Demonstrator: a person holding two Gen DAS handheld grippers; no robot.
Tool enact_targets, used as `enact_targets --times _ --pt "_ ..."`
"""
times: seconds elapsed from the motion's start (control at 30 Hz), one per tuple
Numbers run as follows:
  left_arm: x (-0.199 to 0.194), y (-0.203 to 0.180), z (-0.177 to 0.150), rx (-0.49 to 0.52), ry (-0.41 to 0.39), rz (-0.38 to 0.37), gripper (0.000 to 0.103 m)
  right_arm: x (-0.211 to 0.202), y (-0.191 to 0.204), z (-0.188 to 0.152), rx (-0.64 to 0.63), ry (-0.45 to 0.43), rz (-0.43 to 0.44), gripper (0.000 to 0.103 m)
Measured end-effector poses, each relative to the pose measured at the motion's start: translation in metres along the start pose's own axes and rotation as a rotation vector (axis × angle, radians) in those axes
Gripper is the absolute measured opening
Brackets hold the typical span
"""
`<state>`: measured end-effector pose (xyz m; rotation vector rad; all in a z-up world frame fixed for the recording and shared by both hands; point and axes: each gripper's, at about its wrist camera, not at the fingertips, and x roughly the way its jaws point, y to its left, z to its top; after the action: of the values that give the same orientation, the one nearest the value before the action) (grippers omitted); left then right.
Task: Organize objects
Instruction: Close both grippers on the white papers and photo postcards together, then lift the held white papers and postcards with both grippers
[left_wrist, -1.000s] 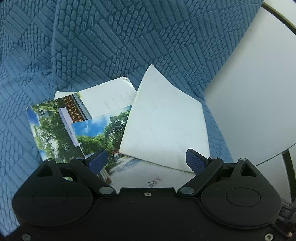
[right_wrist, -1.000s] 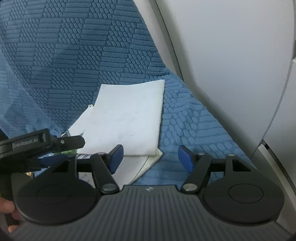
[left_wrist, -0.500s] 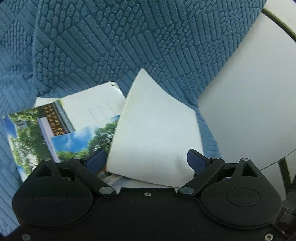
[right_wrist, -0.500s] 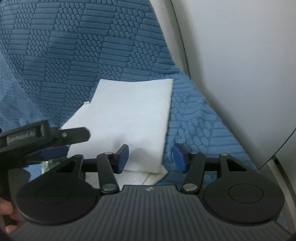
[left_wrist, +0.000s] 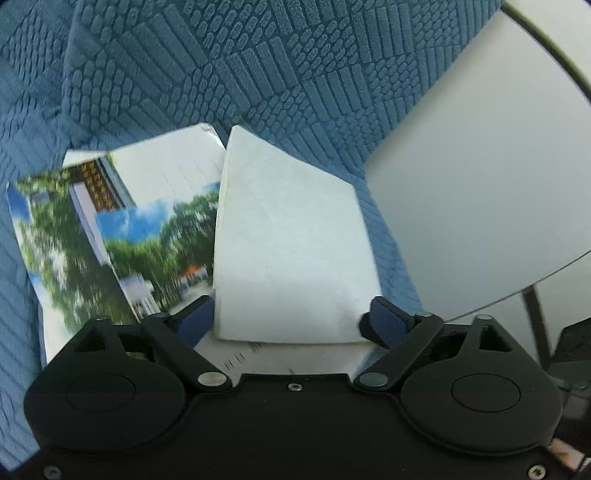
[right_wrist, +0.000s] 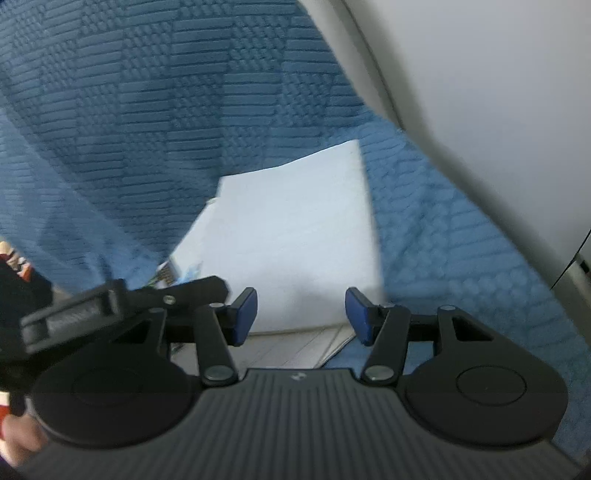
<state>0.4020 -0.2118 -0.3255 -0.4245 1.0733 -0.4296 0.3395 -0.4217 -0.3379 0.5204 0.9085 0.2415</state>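
Observation:
A loose pile of cards lies on a blue textured cover. On top is a blank white card (left_wrist: 291, 258), also in the right wrist view (right_wrist: 295, 236). Left of it lie photo postcards with trees and sky (left_wrist: 155, 251) and a white card back (left_wrist: 166, 166). My left gripper (left_wrist: 290, 321) is open, its blue fingers either side of the white card's near edge. My right gripper (right_wrist: 301, 315) is open over the same card's near edge. The left gripper's body (right_wrist: 122, 299) shows at the left of the right wrist view.
The blue textured cover (left_wrist: 258, 66) rises behind the pile like a seat back. A smooth white panel (left_wrist: 480, 184) stands to the right of the cards, also in the right wrist view (right_wrist: 480, 92). Another card (left_wrist: 295, 354) lies under the white one.
Both grippers have moved forward over the pile, so the white card's near edge now sits between each pair of fingers. The right gripper's fingers have narrowed a little. The cards have not moved.

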Motion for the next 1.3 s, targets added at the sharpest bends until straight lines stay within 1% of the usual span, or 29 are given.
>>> enact_targets --times 0.03,0.1,0.13,0.17,0.23,0.3,0.33,0.37,0.4,0.5,0.63,0.77,0.87,0.97,1.13,1.23,1.3 --pt "-0.003 0.002 -0.002 -0.019 -0.001 -0.014 0.083 -0.002 0.002 -0.002 0.005 0.004 0.003 0.056" --pt "-0.004 0.007 -0.002 -0.05 -0.004 -0.017 0.073 -0.003 0.004 -0.005 0.017 0.009 -0.005 0.056" --pt "-0.003 0.011 -0.002 -0.065 0.001 -0.005 0.069 -0.005 0.004 -0.007 0.014 0.007 -0.023 0.056" --pt "-0.003 0.014 -0.002 -0.075 0.003 0.002 0.063 -0.006 0.005 -0.007 0.008 0.003 -0.043 0.056" --pt "-0.004 0.019 -0.002 -0.079 -0.011 -0.002 0.059 -0.008 0.001 -0.008 -0.003 -0.01 -0.075 0.056" --pt "-0.005 0.02 -0.001 -0.078 -0.016 0.017 0.047 -0.009 -0.002 -0.005 -0.025 -0.026 -0.107 0.056" --pt "-0.004 0.019 0.0 -0.067 -0.019 0.028 0.046 -0.009 -0.004 -0.004 -0.045 -0.038 -0.126 0.055" --pt "-0.004 0.019 0.0 -0.061 -0.022 0.034 0.045 -0.008 -0.006 -0.003 -0.064 -0.045 -0.141 0.051" --pt "-0.003 0.018 0.001 -0.057 -0.027 0.037 0.044 -0.006 -0.008 -0.002 -0.075 -0.044 -0.158 0.042" --pt "0.002 0.016 0.003 -0.054 -0.036 0.052 0.039 0.004 -0.015 0.003 -0.107 -0.041 -0.199 0.034" --pt "0.003 0.012 0.005 -0.045 -0.04 0.068 0.036 0.007 -0.016 0.005 -0.15 -0.041 -0.201 0.033" --pt "0.003 0.016 0.006 -0.06 -0.032 0.069 0.024 0.007 -0.021 0.01 -0.11 -0.013 -0.162 0.034" --pt "-0.003 0.021 0.003 -0.08 -0.019 0.053 0.023 0.005 -0.022 0.009 -0.088 0.007 -0.144 0.034" --pt "-0.009 0.022 -0.003 -0.079 -0.011 0.057 0.023 0.001 -0.019 0.005 -0.086 0.025 -0.137 0.034" --pt "-0.025 0.026 -0.02 -0.112 0.011 0.039 0.023 -0.012 -0.018 -0.006 -0.064 0.049 -0.127 0.034" --pt "-0.034 0.026 -0.034 -0.125 0.036 0.013 0.023 -0.021 -0.018 -0.015 -0.034 0.082 -0.094 0.031" --pt "-0.04 0.025 -0.044 -0.132 0.047 0.001 0.023 -0.025 -0.017 -0.023 -0.032 0.097 -0.088 0.027"
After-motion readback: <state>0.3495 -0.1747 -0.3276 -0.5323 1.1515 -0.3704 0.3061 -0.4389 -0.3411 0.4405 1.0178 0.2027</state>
